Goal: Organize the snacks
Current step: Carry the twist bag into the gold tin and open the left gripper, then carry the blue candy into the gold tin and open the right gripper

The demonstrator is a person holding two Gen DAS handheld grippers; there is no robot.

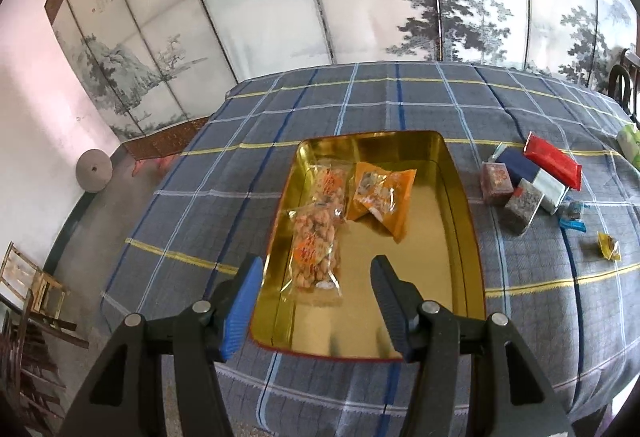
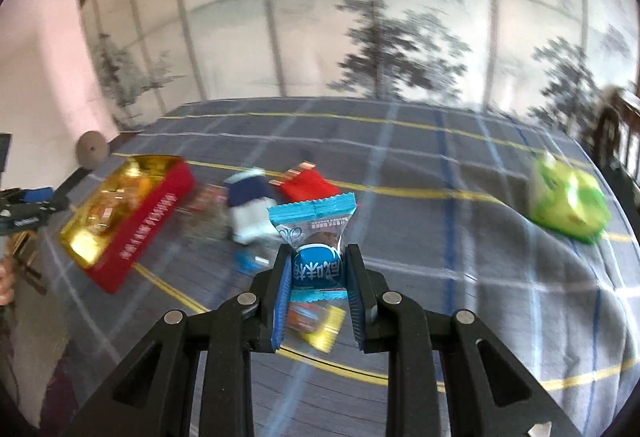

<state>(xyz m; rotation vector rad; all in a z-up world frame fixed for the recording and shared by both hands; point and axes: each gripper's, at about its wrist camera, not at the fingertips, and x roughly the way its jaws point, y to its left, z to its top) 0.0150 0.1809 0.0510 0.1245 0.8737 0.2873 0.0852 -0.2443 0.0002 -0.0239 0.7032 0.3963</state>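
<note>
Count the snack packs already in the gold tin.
3: two clear peanut packs along the tin's left side, one far, one near; one orange pack at far centre. None seems hidden.

Plaid-clothed table (image 1: 360, 109), gold tin (image 1: 460, 197) (open), loose snack packets (image 1: 552, 161)

Left gripper (image 1: 316, 301) at lower centre of its frame, tilted downward, jaws parted, nothing between them. Right gripper (image 2: 318, 273) at lower centre of its own frame, angled down, jaws clamped on a blue-wrapped snack (image 2: 316, 237).
</note>
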